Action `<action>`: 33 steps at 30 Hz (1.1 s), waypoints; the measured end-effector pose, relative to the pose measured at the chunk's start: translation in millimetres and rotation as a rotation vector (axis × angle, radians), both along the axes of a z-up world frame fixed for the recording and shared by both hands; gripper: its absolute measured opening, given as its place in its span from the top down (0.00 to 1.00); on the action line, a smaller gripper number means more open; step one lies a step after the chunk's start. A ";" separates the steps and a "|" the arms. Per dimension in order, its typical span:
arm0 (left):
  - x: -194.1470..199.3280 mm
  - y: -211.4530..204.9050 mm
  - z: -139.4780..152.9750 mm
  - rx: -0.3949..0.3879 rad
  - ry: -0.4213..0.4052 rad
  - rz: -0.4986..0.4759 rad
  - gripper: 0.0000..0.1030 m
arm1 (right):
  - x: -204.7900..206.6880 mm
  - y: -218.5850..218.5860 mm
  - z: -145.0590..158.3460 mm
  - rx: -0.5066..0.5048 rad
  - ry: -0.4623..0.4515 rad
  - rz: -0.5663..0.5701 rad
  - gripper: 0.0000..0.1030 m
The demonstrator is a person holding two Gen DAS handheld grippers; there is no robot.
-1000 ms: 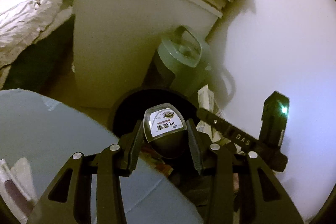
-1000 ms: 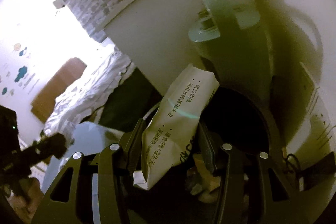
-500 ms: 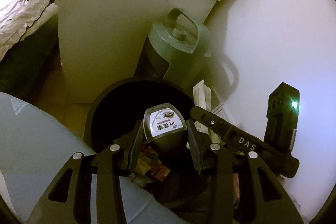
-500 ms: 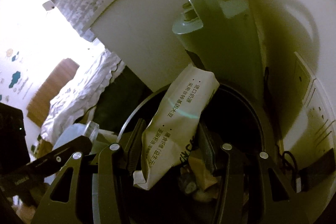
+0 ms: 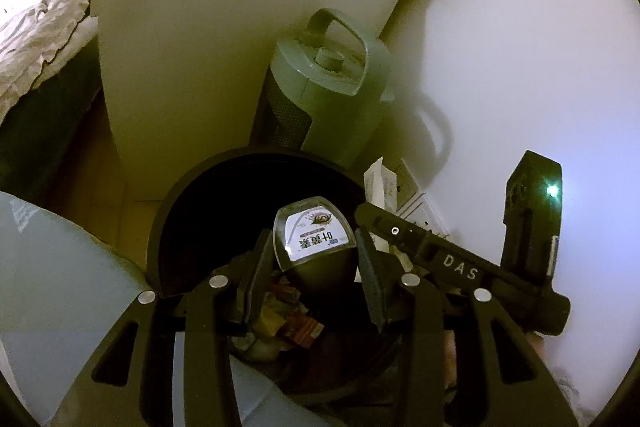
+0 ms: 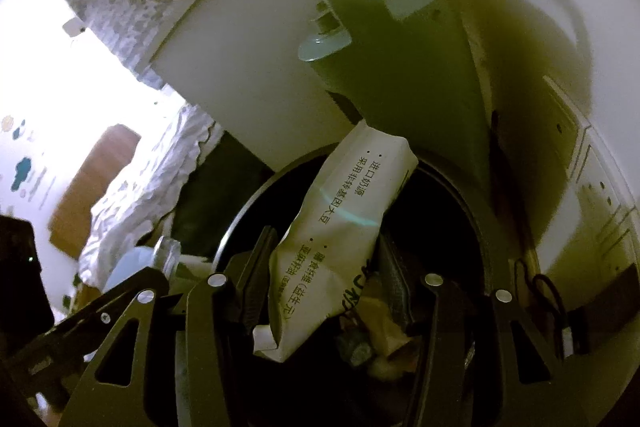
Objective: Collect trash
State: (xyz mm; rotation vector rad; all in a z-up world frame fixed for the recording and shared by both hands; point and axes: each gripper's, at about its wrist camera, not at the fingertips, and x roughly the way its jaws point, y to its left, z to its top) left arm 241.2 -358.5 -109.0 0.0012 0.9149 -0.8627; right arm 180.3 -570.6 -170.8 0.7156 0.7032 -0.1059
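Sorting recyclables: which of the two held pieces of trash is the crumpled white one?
The milk carton in the right tool: white, crushed, dark print. The left tool holds a dark labelled bottle.

I'm seeing the bin mouth gaping wide open below. The green heater and white cabinet are crowding its far rim.

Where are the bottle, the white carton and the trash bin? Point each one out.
bottle (image 5: 314, 233): left wrist view, on its white label.
white carton (image 6: 336, 227): right wrist view, on its printed side.
trash bin (image 5: 176, 211): left wrist view, on its black left rim.
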 end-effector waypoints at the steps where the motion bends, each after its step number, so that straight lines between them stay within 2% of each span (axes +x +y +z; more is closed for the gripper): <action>1: -0.2 -0.3 0.2 -0.001 -0.003 0.001 0.58 | -0.3 -1.7 -1.1 0.013 0.004 -0.008 0.50; 2: -0.6 -0.7 0.9 0.000 -0.007 0.001 0.56 | -0.6 -2.5 -2.1 0.019 0.006 -0.014 0.47; 3: -1.6 -0.7 2.0 0.001 -0.013 0.001 0.53 | -1.6 -4.1 -3.4 0.030 0.009 -0.027 0.38; 4: -2.3 -0.5 3.3 0.001 -0.018 0.002 0.49 | -2.7 -5.7 -4.7 0.038 0.005 -0.037 0.34; 5: -3.3 -0.7 4.5 0.001 -0.023 0.003 0.44 | -3.4 -7.1 -4.9 0.045 0.001 -0.044 0.33; 9: -10.0 1.7 10.6 0.003 -0.050 0.014 0.39 | -5.4 -9.2 -6.3 0.054 0.000 -0.060 0.31; 11: -16.1 5.3 16.8 0.007 -0.072 0.023 0.33 | -5.2 -10.4 -6.4 0.058 -0.001 -0.065 0.31; 15: -33.1 16.4 34.6 0.021 -0.133 0.052 0.29 | -6.1 -10.8 -8.2 0.070 -0.007 -0.067 0.31; 17: -45.6 25.9 45.7 0.039 -0.173 0.080 0.16 | -7.6 -8.2 -8.6 0.071 -0.013 -0.063 0.31; 19: -59.6 36.8 56.6 0.056 -0.224 0.115 0.12 | -8.5 -4.0 -7.7 0.068 -0.020 -0.055 0.31; 24: -91.1 69.1 77.9 0.105 -0.312 0.186 0.10 | -11.8 12.4 -4.0 0.068 -0.044 -0.022 0.31; 26: -103.4 87.9 85.0 0.130 -0.336 0.232 0.05 | -14.7 22.1 -1.0 0.068 -0.059 -0.003 0.29; 30: -123.3 132.7 93.3 0.155 -0.336 0.352 0.05 | -25.4 43.1 7.2 0.088 -0.102 0.037 0.26; 33: -137.5 173.4 95.5 0.175 -0.334 0.473 0.05 | -36.9 64.0 20.0 0.109 -0.167 0.108 0.22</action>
